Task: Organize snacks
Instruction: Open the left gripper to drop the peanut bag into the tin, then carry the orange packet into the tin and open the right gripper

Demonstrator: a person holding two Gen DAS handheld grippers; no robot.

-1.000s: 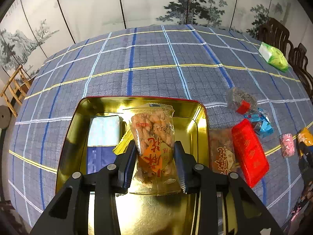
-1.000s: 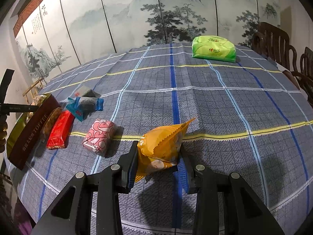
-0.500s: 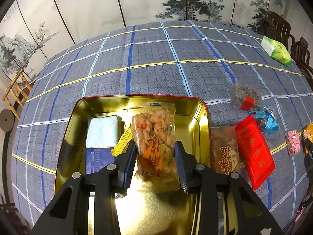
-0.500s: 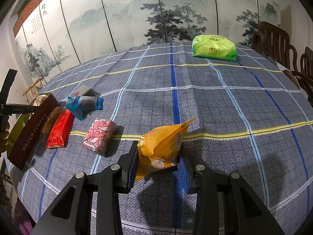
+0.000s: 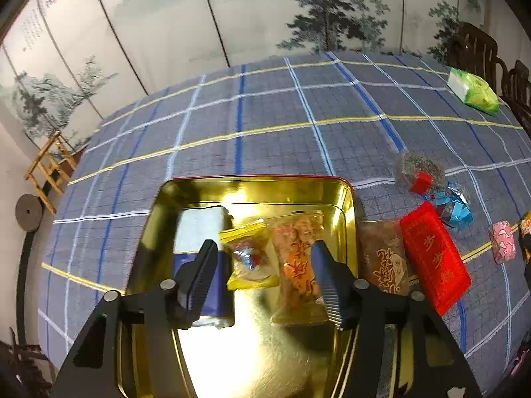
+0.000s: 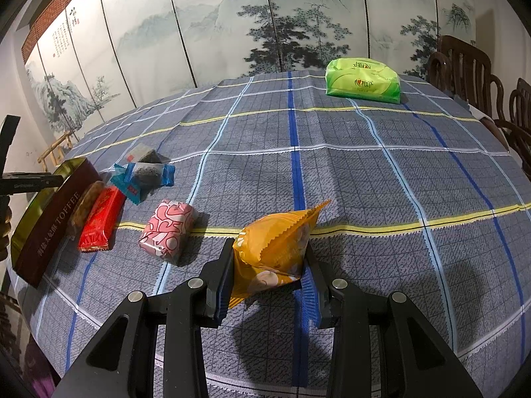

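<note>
Plaid-clothed table point(image 6: 365, 172): left claw point(image 5: 262, 278) opening above clear peanut-snack packet point(image 5: 298, 265) in gold tin point(image 5: 252, 189); right claw point(image 6: 268, 277) grips orange foil packet point(image 6: 275, 245).

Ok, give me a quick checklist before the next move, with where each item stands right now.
1. Left gripper letting go: ok, jaws opening, neither pad pressing the peanut packet.
2. Peanut packet inside the gold tin: ok, lying on its floor beside the yellow packet.
3. Right gripper holding: ok, shut on the orange packet.
4. Room in tin for the orange packet: ok, bare floor near the camera.
5. Orange packet lifted off the cloth: cannot tell.
</note>
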